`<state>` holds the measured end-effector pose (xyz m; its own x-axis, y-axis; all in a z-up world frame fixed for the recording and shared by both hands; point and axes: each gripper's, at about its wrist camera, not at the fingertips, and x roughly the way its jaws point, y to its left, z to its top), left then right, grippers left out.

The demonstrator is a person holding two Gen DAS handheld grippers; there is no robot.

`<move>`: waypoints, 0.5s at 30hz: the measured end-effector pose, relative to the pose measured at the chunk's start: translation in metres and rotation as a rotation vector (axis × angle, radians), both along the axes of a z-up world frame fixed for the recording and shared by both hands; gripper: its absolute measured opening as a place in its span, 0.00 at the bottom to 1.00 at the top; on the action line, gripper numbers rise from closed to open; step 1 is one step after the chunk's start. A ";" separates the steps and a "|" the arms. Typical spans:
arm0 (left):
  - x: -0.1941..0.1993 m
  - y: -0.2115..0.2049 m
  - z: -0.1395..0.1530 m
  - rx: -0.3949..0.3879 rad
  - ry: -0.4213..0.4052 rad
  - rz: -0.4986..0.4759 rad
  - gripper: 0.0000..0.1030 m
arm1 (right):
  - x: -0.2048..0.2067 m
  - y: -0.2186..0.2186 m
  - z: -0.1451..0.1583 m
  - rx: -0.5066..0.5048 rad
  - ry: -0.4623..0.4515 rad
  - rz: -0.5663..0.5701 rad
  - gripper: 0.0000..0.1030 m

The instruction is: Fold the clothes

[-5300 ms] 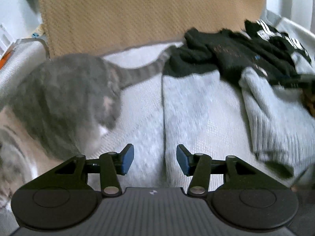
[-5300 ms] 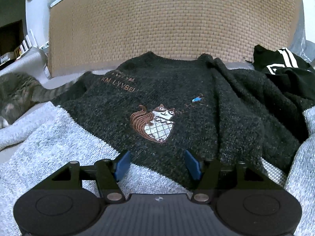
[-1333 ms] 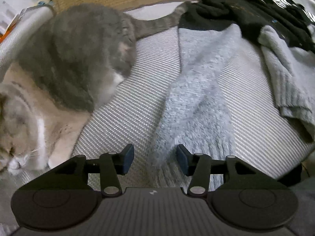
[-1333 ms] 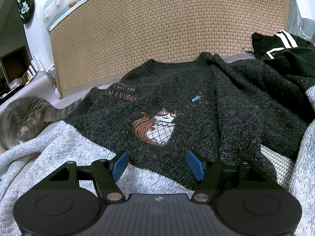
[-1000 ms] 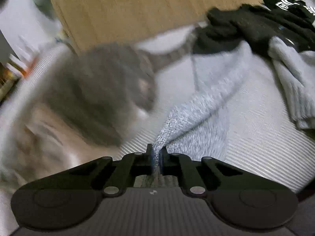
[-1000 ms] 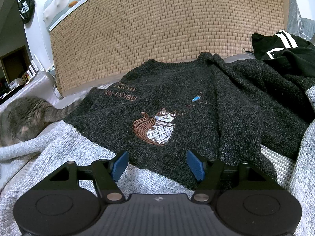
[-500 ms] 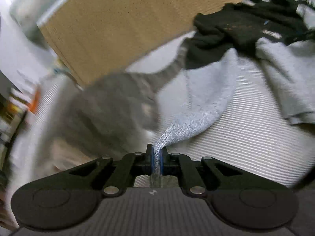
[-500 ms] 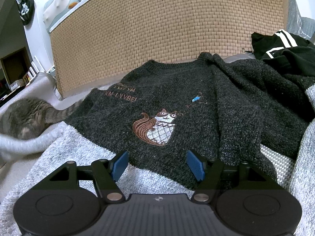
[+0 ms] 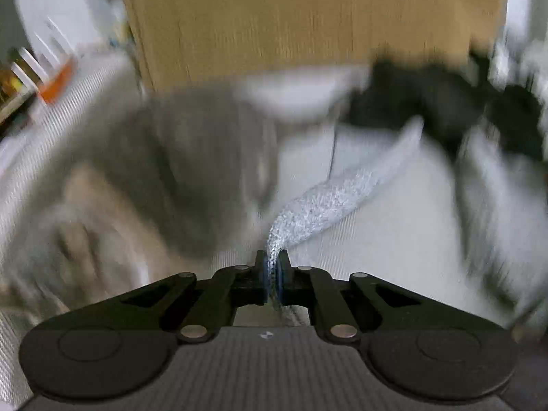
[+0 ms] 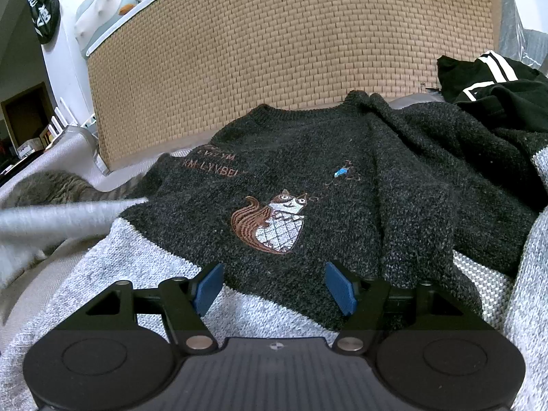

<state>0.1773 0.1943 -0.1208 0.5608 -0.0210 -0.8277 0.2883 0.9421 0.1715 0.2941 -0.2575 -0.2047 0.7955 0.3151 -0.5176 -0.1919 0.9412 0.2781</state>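
The left tool (image 9: pixel 273 275), angled steeply down, pinches the end of the grey sleeve (image 9: pixel 328 202) lifted off the bed (image 9: pixel 394 239), while the right tool (image 10: pixel 274 286), spread wide and empty, hovers tilted down over the dark sweater (image 10: pixel 342 205) lying flat.

A grey tabby cat (image 10: pixel 51 188) lies at the left on the pale woven bed cover (image 10: pixel 486 284). Behind stands a tan woven-rattan headboard (image 10: pixel 291 51), with plush toys (image 10: pixel 102 7) above it.
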 end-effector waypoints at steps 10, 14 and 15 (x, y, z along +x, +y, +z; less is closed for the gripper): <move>-0.021 -0.014 -0.025 0.187 -0.028 -0.051 0.32 | 0.000 0.000 0.000 0.000 -0.001 0.001 0.69; -0.037 -0.016 -0.010 0.181 -0.090 -0.098 0.33 | 0.001 0.000 0.000 -0.004 0.001 0.000 0.69; -0.044 -0.019 -0.006 0.181 -0.110 -0.113 0.33 | 0.001 0.001 0.000 -0.006 0.001 0.000 0.69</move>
<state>0.1332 0.1758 -0.1266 0.6500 0.0548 -0.7579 0.3602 0.8560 0.3708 0.2948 -0.2567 -0.2050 0.7951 0.3118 -0.5201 -0.1913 0.9428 0.2729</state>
